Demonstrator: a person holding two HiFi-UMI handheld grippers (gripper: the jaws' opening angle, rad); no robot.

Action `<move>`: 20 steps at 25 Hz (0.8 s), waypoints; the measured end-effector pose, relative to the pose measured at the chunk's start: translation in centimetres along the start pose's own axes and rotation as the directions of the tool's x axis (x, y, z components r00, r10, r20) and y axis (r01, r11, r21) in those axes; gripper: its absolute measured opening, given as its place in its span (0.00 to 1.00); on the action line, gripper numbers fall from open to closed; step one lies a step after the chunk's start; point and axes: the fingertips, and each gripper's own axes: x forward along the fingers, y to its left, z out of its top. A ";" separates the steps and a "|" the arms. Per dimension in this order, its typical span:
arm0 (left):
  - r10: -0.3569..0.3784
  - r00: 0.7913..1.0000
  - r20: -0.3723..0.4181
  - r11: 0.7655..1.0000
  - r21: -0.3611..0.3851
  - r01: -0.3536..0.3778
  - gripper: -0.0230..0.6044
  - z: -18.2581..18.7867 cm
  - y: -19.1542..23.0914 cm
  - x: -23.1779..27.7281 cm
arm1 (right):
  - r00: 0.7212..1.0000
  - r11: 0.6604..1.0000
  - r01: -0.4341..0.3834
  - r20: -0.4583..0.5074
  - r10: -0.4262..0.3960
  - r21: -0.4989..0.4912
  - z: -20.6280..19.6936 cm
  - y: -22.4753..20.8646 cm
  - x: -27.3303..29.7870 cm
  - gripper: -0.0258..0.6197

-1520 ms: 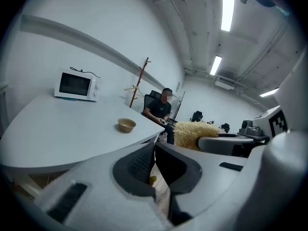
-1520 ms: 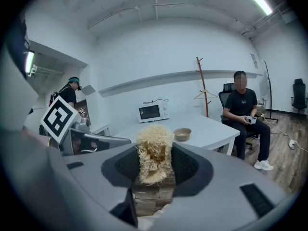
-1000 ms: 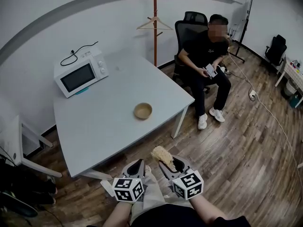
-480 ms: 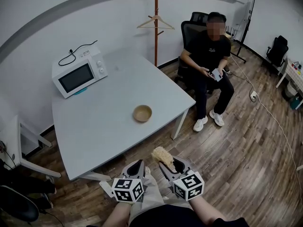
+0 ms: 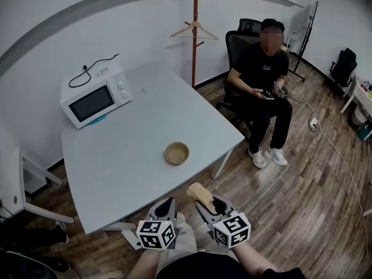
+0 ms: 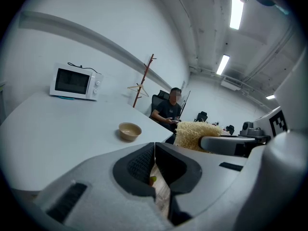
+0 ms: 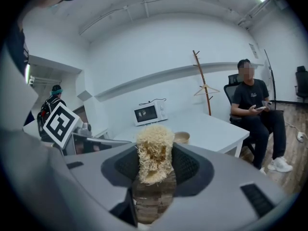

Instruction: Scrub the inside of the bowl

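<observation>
A small tan bowl (image 5: 176, 153) stands alone on the grey table (image 5: 133, 167), near its right front corner; it also shows as the bowl (image 6: 130, 131) in the left gripper view and the bowl (image 7: 182, 137) in the right gripper view. My right gripper (image 5: 204, 201) is shut on a pale fibrous loofah scrubber (image 5: 200, 193), held off the table's front edge; the scrubber (image 7: 154, 153) sits between the jaws. My left gripper (image 5: 168, 207) hangs beside it, jaws shut together with nothing between them, as the left gripper (image 6: 154, 153) view confirms.
A white microwave (image 5: 94, 94) with a black cable sits at the table's far left. A person in black (image 5: 264, 92) sits on an office chair to the right of the table. A wooden coat stand (image 5: 194, 31) rises behind. Wood floor lies beneath the grippers.
Both grippers keep their place low in the head view. The view has shifted slightly, so the table, bowl and seated person sit a little further right and lower.
</observation>
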 end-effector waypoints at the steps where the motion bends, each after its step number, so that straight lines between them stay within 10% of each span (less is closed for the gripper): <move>1: 0.002 1.000 0.000 1.000 -0.003 -0.002 0.07 0.4 0.5 0.5 | 1.000 1.000 -0.001 -0.001 0.001 0.000 0.3 -0.3 0.6 0.32; 20: -0.062 0.996 -0.071 0.996 0.058 0.066 0.07 7.3 8.6 10.6 | 0.999 0.999 0.045 0.012 -0.045 -0.008 7.0 -5.0 12.2 0.32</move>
